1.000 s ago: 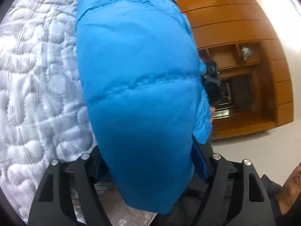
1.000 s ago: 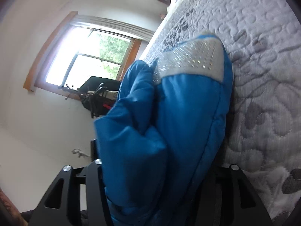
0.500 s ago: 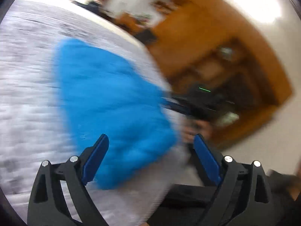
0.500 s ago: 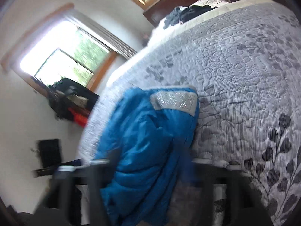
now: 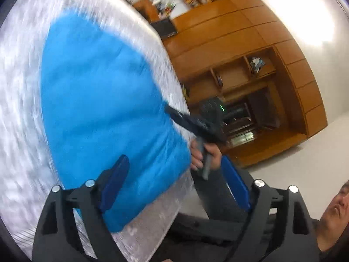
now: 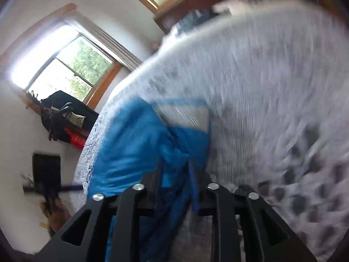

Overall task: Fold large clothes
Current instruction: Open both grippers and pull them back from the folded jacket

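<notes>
The blue puffy jacket (image 5: pixel 102 109) lay folded on the quilted bed (image 5: pixel 19 131), filling the left and centre of the left wrist frame, its bulk resting near the mattress edge where both tongs could reach it. The left gripper (image 5: pixel 174 185) stood wide apart with nothing between its blue pads, apparently let go so the fold could settle. In the lower centre of the right wrist frame the right gripper (image 6: pixel 174 170) had its fingers drawn close on a ridge of the jacket (image 6: pixel 139 144), probably to steady or tug that edge.
</notes>
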Available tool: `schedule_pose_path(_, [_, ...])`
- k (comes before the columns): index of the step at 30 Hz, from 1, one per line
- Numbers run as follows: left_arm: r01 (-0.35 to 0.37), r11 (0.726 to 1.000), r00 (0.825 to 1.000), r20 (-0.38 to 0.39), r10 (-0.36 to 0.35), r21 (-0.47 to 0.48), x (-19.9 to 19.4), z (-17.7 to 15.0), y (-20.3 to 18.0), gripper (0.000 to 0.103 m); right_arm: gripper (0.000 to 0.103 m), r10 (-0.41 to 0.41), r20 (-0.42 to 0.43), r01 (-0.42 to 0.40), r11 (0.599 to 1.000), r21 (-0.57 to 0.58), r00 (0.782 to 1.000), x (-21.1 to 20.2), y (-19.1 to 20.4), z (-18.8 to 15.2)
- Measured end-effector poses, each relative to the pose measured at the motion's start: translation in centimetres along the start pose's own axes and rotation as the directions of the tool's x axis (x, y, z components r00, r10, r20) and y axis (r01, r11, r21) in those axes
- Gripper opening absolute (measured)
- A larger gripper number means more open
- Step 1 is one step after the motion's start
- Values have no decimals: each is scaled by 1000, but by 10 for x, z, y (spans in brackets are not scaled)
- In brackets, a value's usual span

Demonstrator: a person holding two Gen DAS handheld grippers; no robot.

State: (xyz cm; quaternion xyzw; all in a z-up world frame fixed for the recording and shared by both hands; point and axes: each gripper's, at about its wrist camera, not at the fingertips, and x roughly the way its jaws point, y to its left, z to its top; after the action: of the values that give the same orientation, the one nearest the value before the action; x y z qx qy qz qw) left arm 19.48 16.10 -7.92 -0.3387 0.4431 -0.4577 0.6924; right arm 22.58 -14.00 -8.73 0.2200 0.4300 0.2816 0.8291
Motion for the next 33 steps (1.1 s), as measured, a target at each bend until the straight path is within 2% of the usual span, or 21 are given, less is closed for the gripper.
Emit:
schedule_pose_path(1, [4, 1000, 1000, 12, -4, 10, -3, 13, -1, 87, 38, -6, 29, 8, 998, -56, 1000, -15, 18, 1])
schedule_pose_path(2, [-15, 1000, 1000, 16, 15, 20, -1, 26, -2, 87, 38, -4, 27, 7, 994, -110, 1000, -23, 36, -1])
schedule_pose_path(4, [-55, 998, 998, -8, 55, 23, 12, 52, 4, 88, 37, 3, -12, -5, 981, -194, 1000, -23, 61, -10])
schedule_pose_path(6, [-136, 991, 989, -56, 136, -10, 35, 71, 25, 88, 34, -38, -63, 19, 961, -276, 997, -9, 77, -25])
schedule_pose_path(7, [-186, 982, 979, -92, 183, -26, 48, 75, 41, 87, 31, -72, -95, 42, 957, -289, 993, 4, 77, -31])
schedule_pose_path(9, [-210, 976, 972, -115, 203, -57, 63, 80, 67, 74, 32, -138, -146, 90, 951, -296, 980, 33, 60, -46])
schedule_pose_path(11, [-233, 971, 967, -118, 226, -52, 66, 82, 66, 73, 32, -148, -147, 102, 955, -279, 978, 41, 51, -47])
schedule_pose_path(12, [-246, 968, 965, -109, 240, -48, 60, 82, 58, 77, 31, -150, -140, 106, 954, -282, 979, 31, 56, -45])
schedule_pose_path(13, [-239, 970, 968, -84, 235, -40, 50, 80, 48, 83, 30, -142, -125, 102, 954, -283, 982, 20, 61, -43])
schedule_pose_path(15, [-232, 973, 972, -37, 232, 16, 25, 67, 19, 84, 30, -118, -71, 91, 946, -310, 990, -9, 83, -49])
schedule_pose_path(18, [-220, 972, 974, -36, 224, 81, 4, 28, -9, 89, 28, -103, -55, 76, 926, -371, 993, -34, 107, -70])
schedule_pose_path(20, [-251, 965, 964, -73, 256, 73, 8, 2, -6, 89, 27, -137, -87, 94, 918, -386, 987, -24, 106, -86])
schedule_pose_path(21, [-300, 951, 946, -101, 307, 82, 19, -13, 4, 89, 24, -174, -108, 120, 915, -386, 979, -10, 100, -93])
schedule_pose_path(23, [-341, 932, 933, -78, 352, 128, 27, -21, 10, 86, 23, -195, -137, 130, 915, -383, 971, 14, 89, -98])
schedule_pose_path(24, [-349, 928, 932, -55, 359, 131, 26, -22, 7, 86, 23, -202, -135, 135, 911, -390, 970, 18, 89, -100])
schedule_pose_path(26, [-334, 934, 941, -12, 338, 126, 15, -23, -4, 86, 24, -205, -114, 144, 904, -402, 972, 9, 98, -99])
schedule_pose_path(27, [-290, 948, 957, 13, 290, 129, 5, -29, -15, 86, 24, -184, -88, 135, 909, -394, 979, -5, 103, -99])
schedule_pose_path(28, [-261, 954, 965, 32, 259, 145, -3, -37, -26, 88, 24, -171, -70, 131, 912, -389, 983, -18, 107, -101])
schedule_pose_path(29, [-263, 949, 965, 42, 259, 173, -8, -48, -34, 89, 24, -164, -51, 132, 914, -384, 985, -29, 110, -103])
schedule_pose_path(30, [-281, 942, 960, 43, 278, 184, -8, -54, -35, 90, 24, -168, -27, 145, 914, -380, 985, -39, 110, -107])
schedule_pose_path(33, [-417, 899, 908, 10, 419, 137, 11, -70, -2, 90, 24, -206, -58, 173, 920, -352, 977, -22, 95, -114])
